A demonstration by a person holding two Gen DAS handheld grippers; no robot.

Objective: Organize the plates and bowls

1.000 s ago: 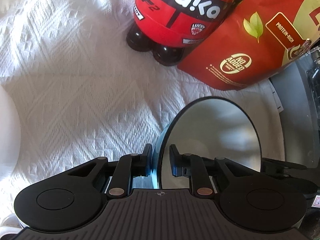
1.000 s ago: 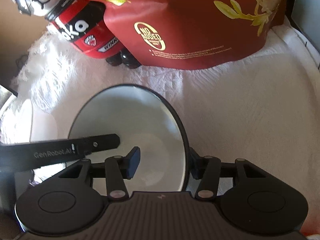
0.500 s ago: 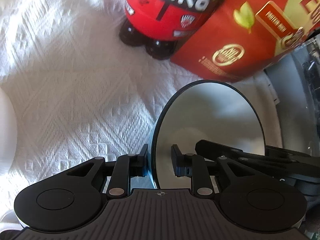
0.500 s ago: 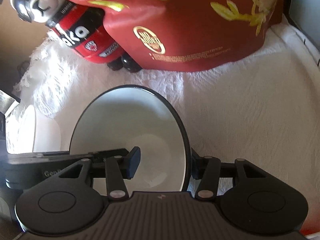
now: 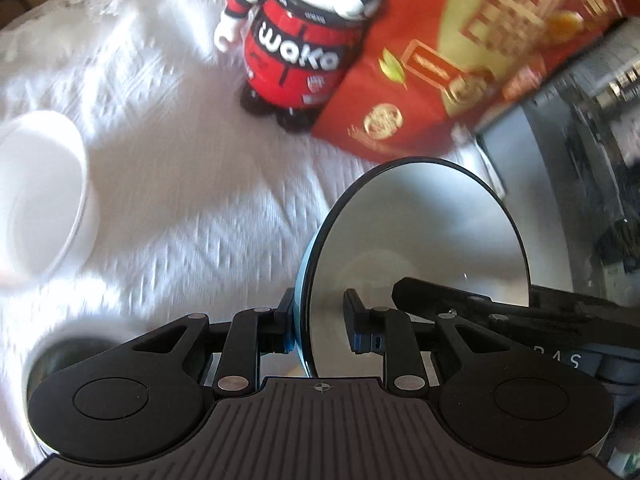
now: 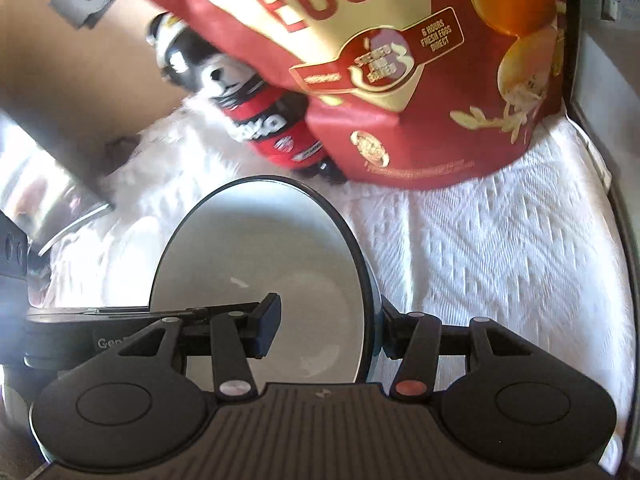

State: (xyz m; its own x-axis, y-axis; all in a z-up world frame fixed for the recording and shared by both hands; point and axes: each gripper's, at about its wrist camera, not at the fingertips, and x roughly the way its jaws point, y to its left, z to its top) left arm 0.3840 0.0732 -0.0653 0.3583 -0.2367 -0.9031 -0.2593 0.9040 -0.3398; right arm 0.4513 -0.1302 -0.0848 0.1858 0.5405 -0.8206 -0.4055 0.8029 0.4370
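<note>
The left gripper is straddling the bowl's left rim, jaws opening, while the right gripper is spanning the right rim, grip unclear. Keeping the glossy, dark-rimmed, blue-sided bowl level above the woven white cloth looks wise.

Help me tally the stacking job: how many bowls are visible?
2. A dark-rimmed bowl sits between both tongs; a white bowl rests on the cloth at far left. Others may be hidden.

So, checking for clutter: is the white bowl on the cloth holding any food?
No, the white bowl on the cloth shows only its bare white inside.
</note>
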